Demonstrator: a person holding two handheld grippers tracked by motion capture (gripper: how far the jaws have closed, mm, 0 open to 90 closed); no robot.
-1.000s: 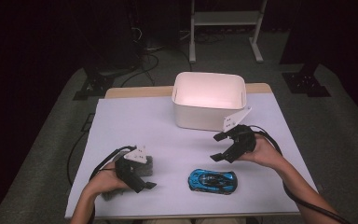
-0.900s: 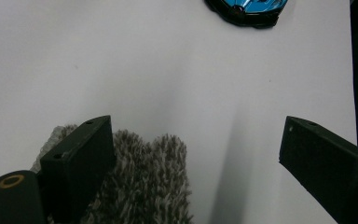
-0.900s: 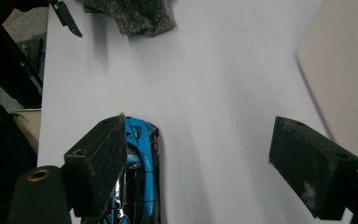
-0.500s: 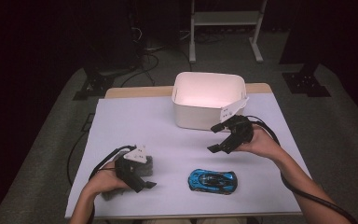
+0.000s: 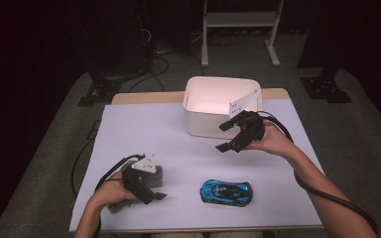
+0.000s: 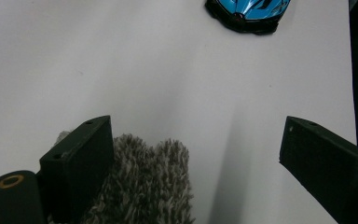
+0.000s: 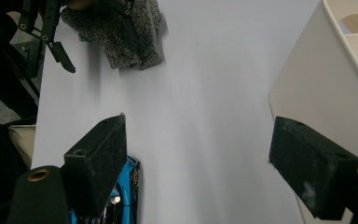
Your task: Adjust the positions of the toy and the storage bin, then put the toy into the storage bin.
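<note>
A blue toy car [image 5: 226,192] lies on the white table near the front edge, also seen in the left gripper view [image 6: 249,11] and the right gripper view [image 7: 127,196]. A grey fuzzy cloth [image 5: 158,174] lies at the front left under my left gripper [image 5: 152,195]. That gripper is open, and the cloth [image 6: 144,186] touches its left jaw, with bare table between the jaws [image 6: 200,140]. My right gripper [image 5: 222,137] hovers open in front of the white bin [image 5: 193,126], empty, with the car below its left jaw [image 7: 200,154].
The white bin [image 7: 317,79] stands at the back centre of the table and looks empty inside. The white table sheet [image 5: 144,134] has free room on its left and middle. Dark floor, cables and stand legs surround the table.
My right gripper has moved away from the car, back toward the bin's front wall. The left gripper, cloth and car have stayed put.
</note>
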